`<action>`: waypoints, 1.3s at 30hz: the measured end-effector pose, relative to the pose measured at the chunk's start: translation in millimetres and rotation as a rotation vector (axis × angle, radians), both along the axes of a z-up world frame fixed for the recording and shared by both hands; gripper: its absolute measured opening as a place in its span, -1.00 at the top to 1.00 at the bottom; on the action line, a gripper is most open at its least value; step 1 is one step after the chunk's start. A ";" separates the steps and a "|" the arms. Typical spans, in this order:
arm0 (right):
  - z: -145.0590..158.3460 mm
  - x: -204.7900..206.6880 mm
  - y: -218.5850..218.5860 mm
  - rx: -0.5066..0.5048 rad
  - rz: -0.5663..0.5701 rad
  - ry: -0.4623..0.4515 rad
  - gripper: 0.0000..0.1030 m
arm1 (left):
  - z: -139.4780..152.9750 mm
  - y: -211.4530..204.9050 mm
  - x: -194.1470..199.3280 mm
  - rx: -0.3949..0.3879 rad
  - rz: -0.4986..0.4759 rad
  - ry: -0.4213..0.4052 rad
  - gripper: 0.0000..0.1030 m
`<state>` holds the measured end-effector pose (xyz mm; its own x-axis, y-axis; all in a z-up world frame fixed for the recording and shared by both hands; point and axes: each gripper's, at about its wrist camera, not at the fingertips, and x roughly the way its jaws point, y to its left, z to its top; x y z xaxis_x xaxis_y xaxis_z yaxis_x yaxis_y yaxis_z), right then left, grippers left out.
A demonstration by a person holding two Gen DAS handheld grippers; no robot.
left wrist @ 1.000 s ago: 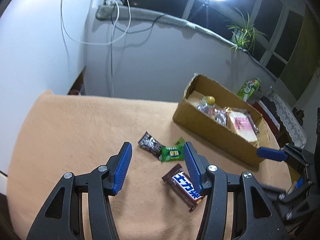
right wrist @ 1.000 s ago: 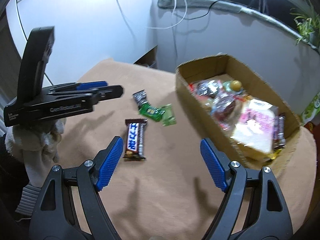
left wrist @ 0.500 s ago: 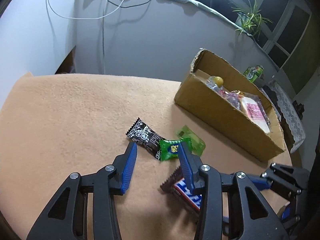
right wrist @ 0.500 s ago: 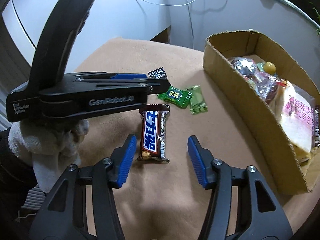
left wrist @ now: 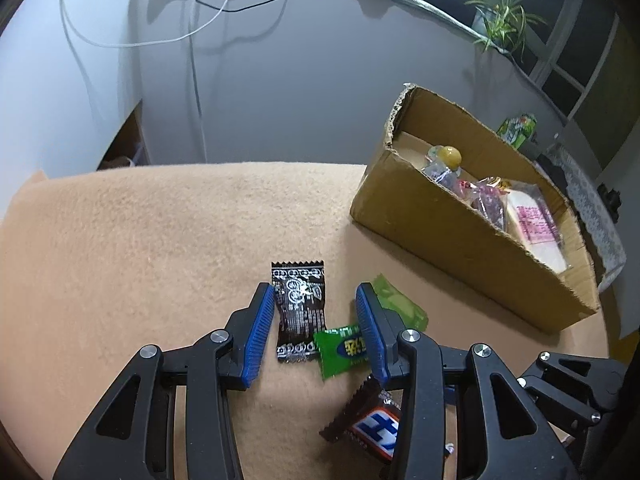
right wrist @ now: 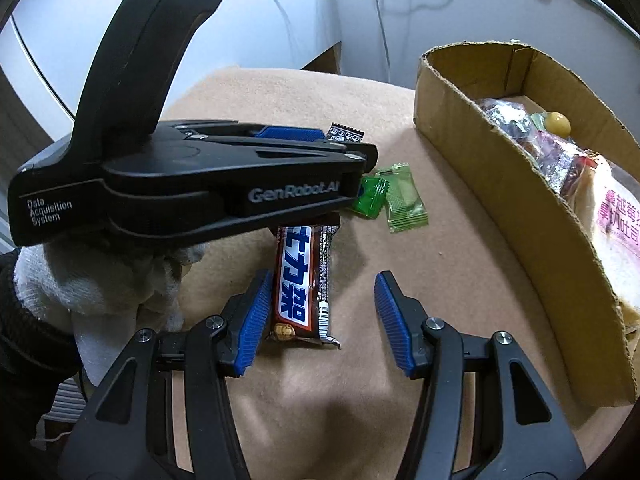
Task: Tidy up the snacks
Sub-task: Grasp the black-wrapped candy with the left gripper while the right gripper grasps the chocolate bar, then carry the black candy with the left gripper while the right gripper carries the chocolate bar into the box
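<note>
On the tan cloth lie a black candy wrapper (left wrist: 300,312), a dark green candy (left wrist: 344,348), a light green candy (left wrist: 396,300) and a brown chocolate bar (right wrist: 302,280). My left gripper (left wrist: 314,290) is low over the cloth with its jaws closing. The black wrapper and part of the dark green candy lie between its pads, unpinched. My right gripper (right wrist: 323,276) straddles the chocolate bar, which lies next to the left pad with a wide gap to the right one. The cardboard box (right wrist: 500,168) of snacks stands to the right.
A white-gloved hand (right wrist: 100,280) holds the left gripper, whose black body crosses the right wrist view above the bar. Behind the table are a grey wall, hanging cables (left wrist: 192,32), a potted plant (left wrist: 500,20) and a green carton (left wrist: 518,128).
Both grippers have sunk toward the cloth and narrowed. The left one now frames the black wrapper; the right one has come around the chocolate bar.
</note>
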<state>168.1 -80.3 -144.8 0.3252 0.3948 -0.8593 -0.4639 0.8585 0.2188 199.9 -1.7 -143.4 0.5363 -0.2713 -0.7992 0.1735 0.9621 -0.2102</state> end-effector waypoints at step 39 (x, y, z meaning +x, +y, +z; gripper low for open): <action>50.9 -12.6 -54.1 0.013 -0.089 -0.100 0.43 | 39.9 8.9 -20.8 0.054 0.034 -0.110 0.53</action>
